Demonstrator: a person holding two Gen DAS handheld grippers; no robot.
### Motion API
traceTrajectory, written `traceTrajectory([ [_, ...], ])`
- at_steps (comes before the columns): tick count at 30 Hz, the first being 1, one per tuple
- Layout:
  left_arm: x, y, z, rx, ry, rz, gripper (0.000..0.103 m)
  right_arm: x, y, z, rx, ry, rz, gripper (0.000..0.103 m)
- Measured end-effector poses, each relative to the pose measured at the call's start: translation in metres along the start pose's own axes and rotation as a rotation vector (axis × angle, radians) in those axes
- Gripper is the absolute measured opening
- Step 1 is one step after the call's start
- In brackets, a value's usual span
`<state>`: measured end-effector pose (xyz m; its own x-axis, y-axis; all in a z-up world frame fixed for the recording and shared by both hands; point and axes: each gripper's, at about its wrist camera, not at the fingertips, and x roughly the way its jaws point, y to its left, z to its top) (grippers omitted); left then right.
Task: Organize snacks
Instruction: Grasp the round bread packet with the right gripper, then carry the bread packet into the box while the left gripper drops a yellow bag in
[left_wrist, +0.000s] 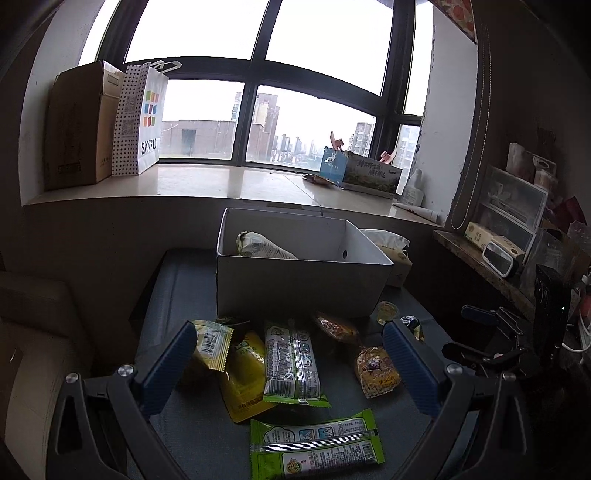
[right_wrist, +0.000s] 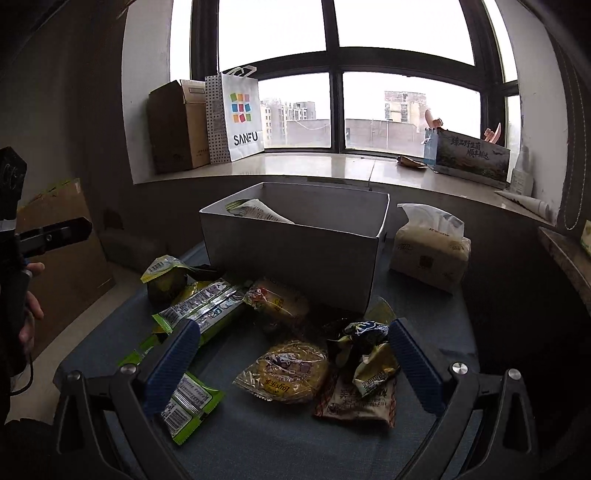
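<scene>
A white open box (left_wrist: 303, 291) (right_wrist: 295, 258) stands at the back of the blue-grey surface (left_wrist: 177, 295), with one pale snack pack (left_wrist: 262, 247) leaning inside. In front lie loose snacks: a green pack (left_wrist: 291, 363), a second green pack (left_wrist: 317, 448), a yellow pouch (left_wrist: 243, 387) and a round yellow cake (left_wrist: 376, 371) (right_wrist: 288, 371). My left gripper (left_wrist: 290, 365) hangs open above the green pack, holding nothing. My right gripper (right_wrist: 295, 363) is open too, its fingers on either side of the round cake without touching it. Small crumpled wrappers (right_wrist: 369, 354) lie just right of the cake.
A tissue pack (right_wrist: 430, 247) sits right of the box. The window sill behind carries a cardboard box (left_wrist: 79, 125), a white paper bag (left_wrist: 142, 118) and a printed box (left_wrist: 364, 171). A cluttered shelf (left_wrist: 509, 229) runs along the right. A hand (right_wrist: 31, 295) shows at the left edge.
</scene>
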<state>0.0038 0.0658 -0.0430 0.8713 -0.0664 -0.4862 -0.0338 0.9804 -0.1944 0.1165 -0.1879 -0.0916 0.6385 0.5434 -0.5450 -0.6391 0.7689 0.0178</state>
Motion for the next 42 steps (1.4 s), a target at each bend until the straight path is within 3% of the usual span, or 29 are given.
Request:
traceTrajectory([
  [6,0.005,0.0,-0.005,0.009,0.019,0.008,0.103,0.071,0.01,0.017,0.001,0.148,0.081,0.103],
  [11,0.007,0.001,-0.008,0.016,0.036,0.0,0.103,0.146,-0.009,0.038,0.26,0.299,0.184,0.103],
  [14,0.007,0.002,-0.011,0.029,0.047,0.005,0.103,0.183,-0.019,0.038,0.344,0.383,0.142,0.103],
  [18,0.01,0.007,-0.016,0.045,0.067,0.02,0.103,0.204,-0.015,0.032,0.34,0.441,0.113,0.103],
  [19,0.012,0.01,-0.018,0.041,0.073,0.024,0.103,0.204,-0.012,0.031,0.327,0.439,0.117,0.101],
  [21,0.014,0.016,-0.02,0.025,0.078,0.028,0.103,0.204,-0.01,0.029,0.338,0.45,0.118,0.08],
  [26,0.022,0.032,-0.023,0.006,0.101,0.047,0.103,0.194,-0.011,0.028,0.339,0.43,0.146,0.078],
  [30,0.042,0.047,-0.018,0.023,0.145,0.08,0.103,0.168,-0.011,0.04,0.332,0.359,0.186,0.078],
  [36,0.098,0.078,-0.01,-0.029,0.296,0.059,0.103,0.1,-0.002,0.049,0.263,0.241,0.203,0.078],
  [42,0.159,0.091,-0.016,-0.02,0.472,0.184,0.103,0.047,0.005,0.041,0.225,0.177,0.206,0.078],
])
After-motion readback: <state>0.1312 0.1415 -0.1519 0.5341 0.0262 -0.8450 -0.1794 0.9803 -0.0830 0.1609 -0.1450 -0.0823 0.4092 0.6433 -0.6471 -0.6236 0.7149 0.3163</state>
